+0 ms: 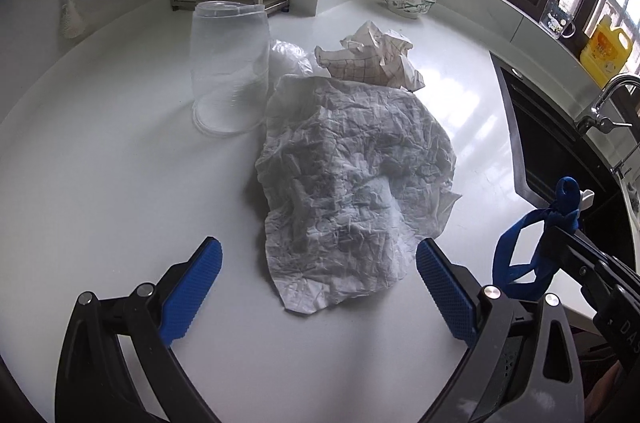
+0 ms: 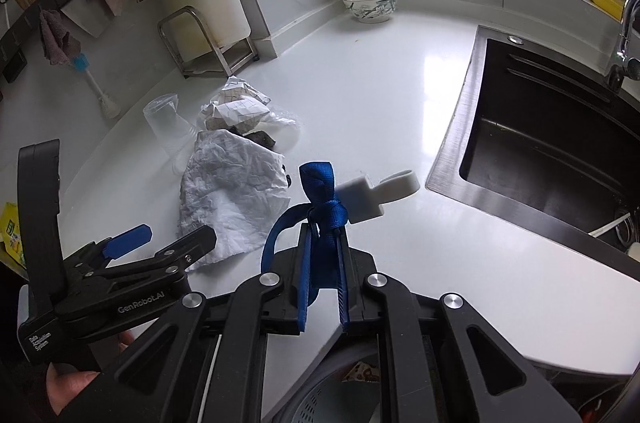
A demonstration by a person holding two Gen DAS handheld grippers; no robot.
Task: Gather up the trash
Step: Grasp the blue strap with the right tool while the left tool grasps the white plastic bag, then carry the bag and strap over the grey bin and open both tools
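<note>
Lying in a loose heap toward the left of the white table (image 2: 360, 95), the trash leaves most of the surface bare between it and the sink (image 2: 552, 139), whose steel rim cuts into the table on the right. The near table edge runs just under both claws.

The heap: a crumpled tissue (image 1: 352, 179) nearest, a checked paper wad (image 1: 380, 57) behind it, clear plastic wrap (image 1: 290, 57) beside that, and a clear cup (image 1: 230, 67) standing upside down at the tissue's left, nothing visible in it. Something dark shows under the papers in the right view; I cannot tell what.

The left claw (image 1: 320, 287) stands wide apart over the tissue's near end, a finger on either side, holding nothing. The right claw (image 2: 324, 243) is closed tight on a blue strap (image 2: 320, 195) knotted to a white tag (image 2: 372, 195).

A bowl (image 2: 370, 7) sits far back by the wall, contents unseen. The sink basin looks dark, with only a bit of something pale at its near corner.
</note>
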